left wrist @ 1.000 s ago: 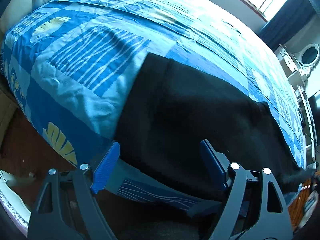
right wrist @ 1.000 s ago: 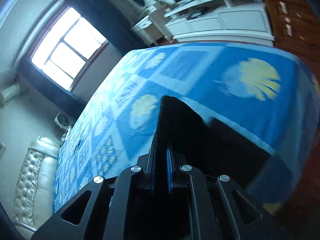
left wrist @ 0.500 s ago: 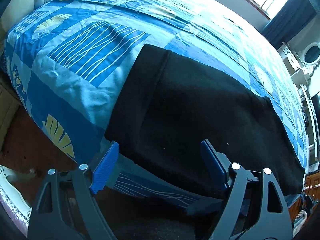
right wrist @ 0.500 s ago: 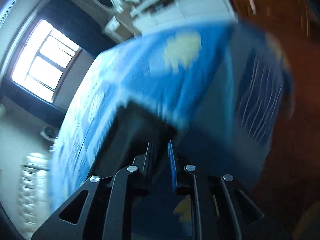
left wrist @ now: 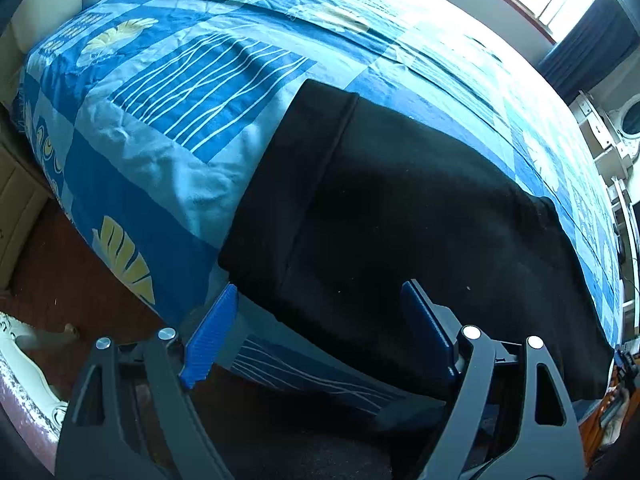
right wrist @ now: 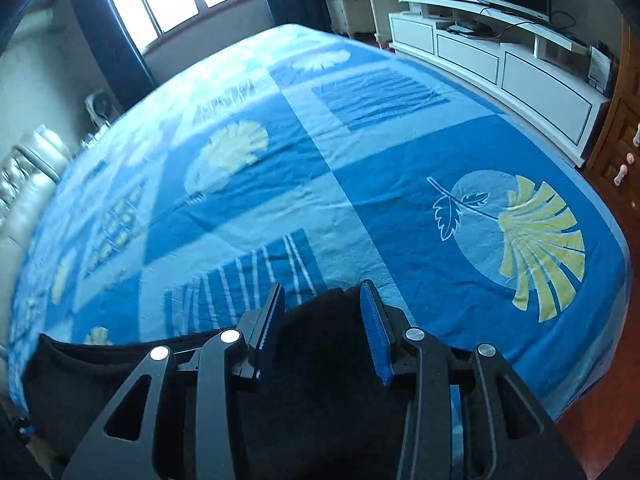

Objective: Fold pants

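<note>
The left gripper (left wrist: pixel 316 332) stands with its two blue pads wide apart and grasps nothing; it hangs just over the near edge of the bed, with the near hem of the black pants (left wrist: pixel 400 216) between the pads but not pinched. The right gripper (right wrist: pixel 323 330) is also parted, its jaws less wide, and a bunch of the black cloth lies between them; the pads do not seem to press it, so I judge it released. The pants lie flat along the near side of the bedspread (left wrist: pixel 172 92), stretched from left to right, with a broad band, maybe the waistband, at the left end, and the near edge hangs a little over the side of the mattress. They look already doubled, one leg over the other, though in so dark a cloth I cannot be sure. To do this step well, I think each gripper should take a corner of one end, catching every layer together. If only the top layer is caught, the fold will slip open. Both ends should lift evenly and travel straight along the length, so the edges meet squarely. The soft spread below wrinkles easily, so the pads should not pinch it.
</note>
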Tool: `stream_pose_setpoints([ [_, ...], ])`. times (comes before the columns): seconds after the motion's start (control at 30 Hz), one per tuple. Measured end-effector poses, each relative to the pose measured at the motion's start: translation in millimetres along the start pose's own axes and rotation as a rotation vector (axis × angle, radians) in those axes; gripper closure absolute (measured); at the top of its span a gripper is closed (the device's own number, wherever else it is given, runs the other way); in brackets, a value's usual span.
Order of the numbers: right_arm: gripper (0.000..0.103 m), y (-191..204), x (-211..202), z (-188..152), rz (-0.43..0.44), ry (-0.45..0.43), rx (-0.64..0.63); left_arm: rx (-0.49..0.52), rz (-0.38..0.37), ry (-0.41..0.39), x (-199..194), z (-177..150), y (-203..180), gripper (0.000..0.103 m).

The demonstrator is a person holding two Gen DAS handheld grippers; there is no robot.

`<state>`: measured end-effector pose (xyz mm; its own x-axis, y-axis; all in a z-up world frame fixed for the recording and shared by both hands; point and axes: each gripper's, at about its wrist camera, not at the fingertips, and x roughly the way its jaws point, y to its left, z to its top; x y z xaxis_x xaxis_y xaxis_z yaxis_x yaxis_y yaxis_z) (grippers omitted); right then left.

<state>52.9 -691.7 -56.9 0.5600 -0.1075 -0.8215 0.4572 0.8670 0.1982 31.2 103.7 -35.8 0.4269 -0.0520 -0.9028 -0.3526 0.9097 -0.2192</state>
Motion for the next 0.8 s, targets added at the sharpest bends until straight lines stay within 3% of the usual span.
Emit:
stream_pose_setpoints([
  [0.1, 0.063, 4.6, 7.7, -5.4, -0.027, 0.008, -0.042, -0.008, 0.007, 0.011, 3.9, -0.1, 0.0, 0.02],
  [0.13, 0.077, 5.8, 8.8, -5.7, -0.027, 0.007, -0.05, -0.007, 0.011, 0.013, 5.2, -0.2, -0.7, 0.02],
  [0.2, 0.085, 7.6, 6.1, -7.6, -0.049, 0.006, -0.064, -0.002, 0.017, 0.017, 8.0, -0.7, -3.1, 0.02],
  [0.47, 0.092, 5.8, -39.7, 4.4, -0.057, -0.163, -0.026, 0.004, 0.035, 0.021, 12.7, 0.2, -8.7, 0.02],
  [0.63, 0.092, -9.6, 1.7, 2.4, -0.111, -0.044, 0.023, -0.002, 0.046, 0.019, 16.1, 0.0, -10.0, 0.015],
  [0.7, 0.092, -17.7, 12.6, 1.0, -0.087, -0.008, 0.072, -0.007, 0.043, 0.017, 15.9, -0.2, -9.4, 0.015],
  [0.8, 0.089, -34.2, -4.2, 4.4, 0.046, -0.037, 0.195, -0.002, 0.043, 0.016, 15.5, -0.3, -8.8, 0.015],
])
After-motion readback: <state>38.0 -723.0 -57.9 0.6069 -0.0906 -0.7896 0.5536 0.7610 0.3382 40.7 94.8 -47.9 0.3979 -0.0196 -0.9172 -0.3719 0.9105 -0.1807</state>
